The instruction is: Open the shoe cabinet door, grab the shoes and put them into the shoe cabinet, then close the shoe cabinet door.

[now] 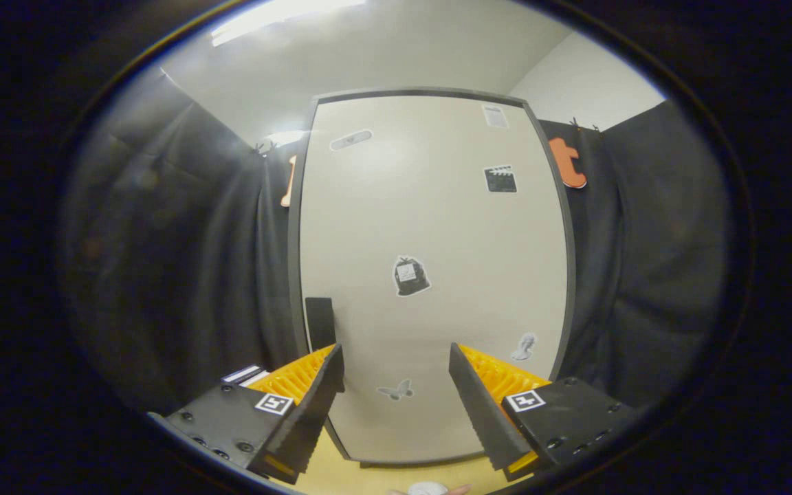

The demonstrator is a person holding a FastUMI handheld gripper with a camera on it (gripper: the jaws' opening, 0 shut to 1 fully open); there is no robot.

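You get bright, even light from a ceiling lamp (286, 17) overhead, which blows out to white glare. The pale cabinet door (430, 275) reflects it softly near its top and stays sharp at the centre. Your fisheye lens bows the door's straight sides outward, and the dark cloth (162, 261) to either side turns hazy, dim and smeared.

A staged recording booth rather than a lived-in home. Black cloth (183, 261) hangs in folds as walls on both sides, clipped along its top edge, with a plain white room wall (588, 75) and ceiling with a strip light (279, 17) above it. A single pale cabinet door (430, 275), dark-framed and dotted with small stickers (410, 276), stands closed between the drapes. The gripper (396, 371) faces the door, fingers spread apart, holding nothing.
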